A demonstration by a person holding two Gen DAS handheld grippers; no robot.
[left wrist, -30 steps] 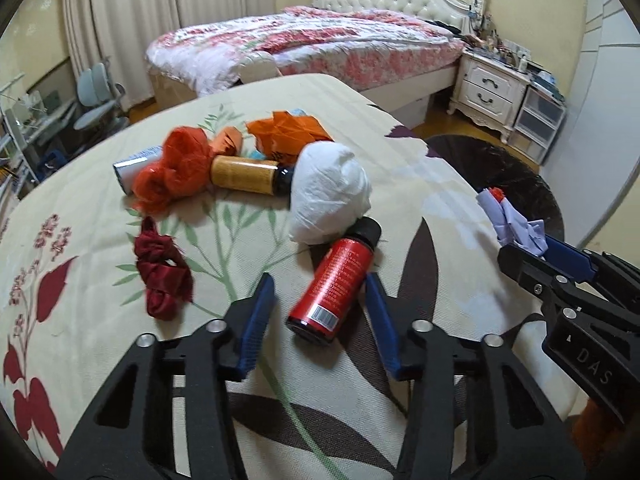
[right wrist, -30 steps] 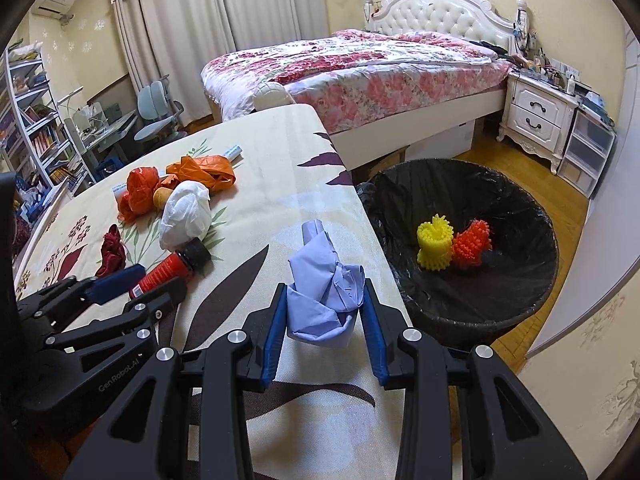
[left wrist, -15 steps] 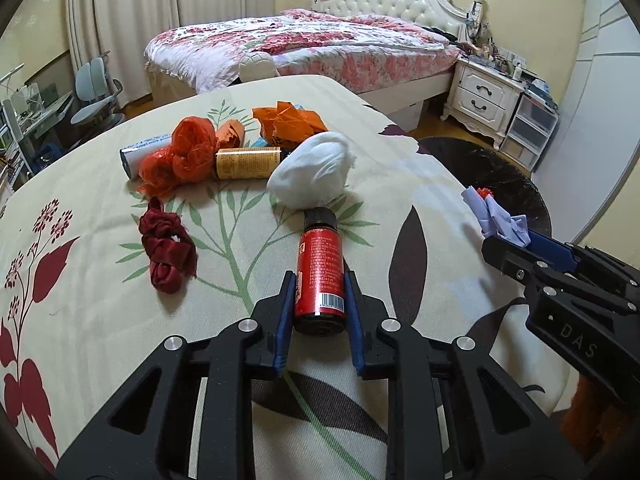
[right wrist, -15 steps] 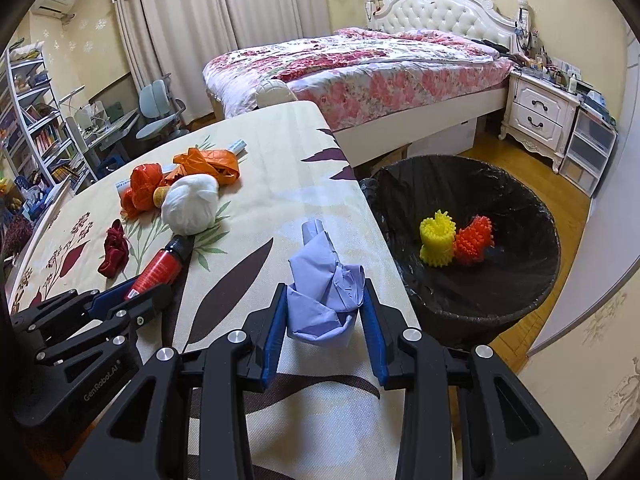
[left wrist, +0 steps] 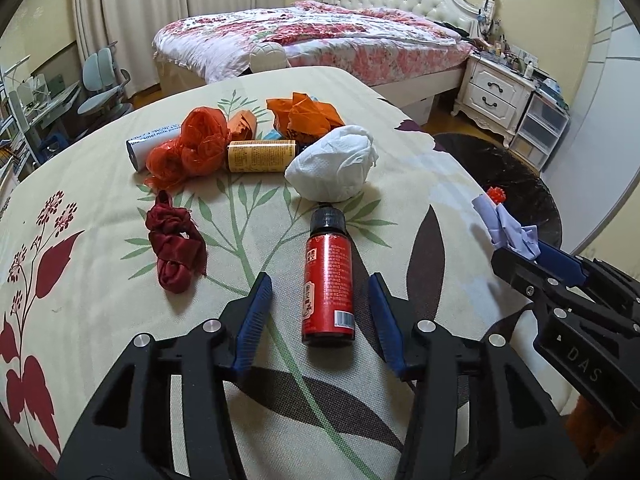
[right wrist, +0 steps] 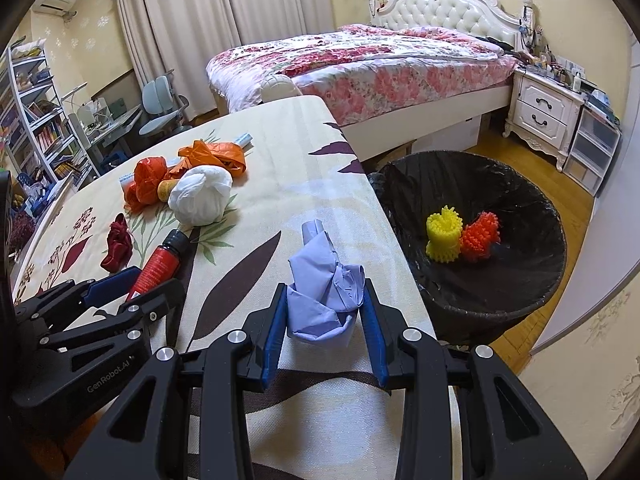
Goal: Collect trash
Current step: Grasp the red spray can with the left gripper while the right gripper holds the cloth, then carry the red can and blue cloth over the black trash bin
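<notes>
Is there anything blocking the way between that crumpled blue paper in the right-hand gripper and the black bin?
Nothing visible does. The blue paper sits clamped in the right gripper near the table's edge, and the open bin stands just beyond, holding only two spiky balls.

Soft, even indoor light fills both views, warm on the yellow walls, with daylight glowing through the closed curtains at the back and only faint, short shadows under the things on the worktop. Both wrist views are sharp from near to far with no motion blur, though the black bin liner swallows detail and the red bottle carries a small sheen. The fisheye bends the bed and walls hard toward the rim, and dark vignette arcs cut off every corner.
</notes>
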